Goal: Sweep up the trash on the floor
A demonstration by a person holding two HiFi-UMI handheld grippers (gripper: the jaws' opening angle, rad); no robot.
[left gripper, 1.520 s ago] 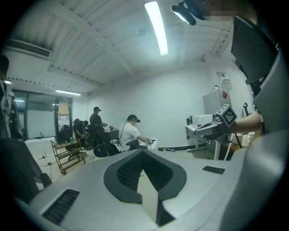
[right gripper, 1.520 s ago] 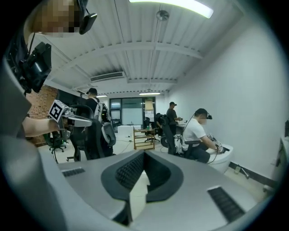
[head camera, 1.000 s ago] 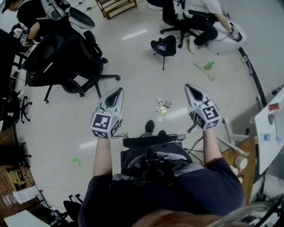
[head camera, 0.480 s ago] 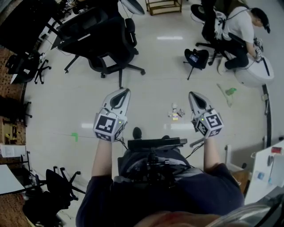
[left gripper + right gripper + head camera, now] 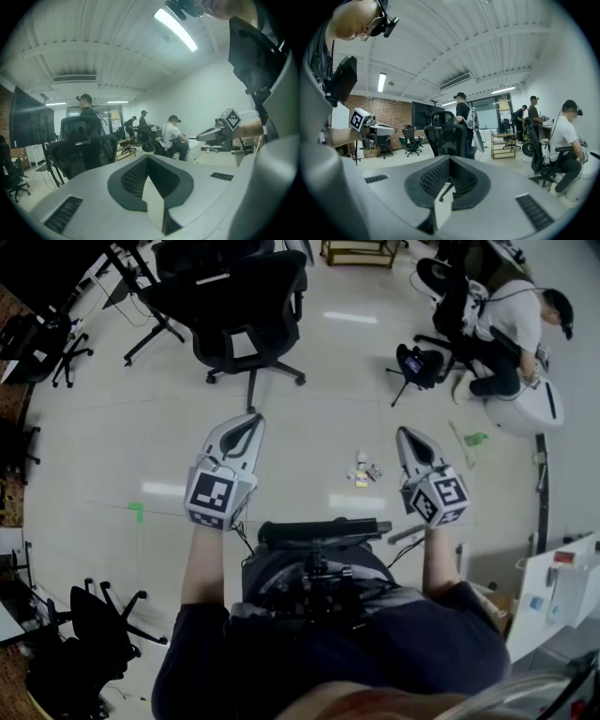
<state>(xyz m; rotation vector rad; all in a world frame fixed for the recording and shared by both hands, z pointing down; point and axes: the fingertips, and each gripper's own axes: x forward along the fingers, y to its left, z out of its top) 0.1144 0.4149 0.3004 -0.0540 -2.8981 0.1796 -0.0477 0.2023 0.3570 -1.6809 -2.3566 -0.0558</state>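
Head view showed the left gripper [image 5: 249,421] and the right gripper [image 5: 406,435] held out ahead of the person over the pale floor [image 5: 309,418]; each gripper view showed its jaws pressed together with nothing between them. The trash [image 5: 366,469], a small cluster of scraps, lay on the floor between the two grippers, nearer the right one and touching neither. A black office chair [image 5: 246,296] stood beyond the left gripper, and a seated person [image 5: 511,320] was at the upper right.
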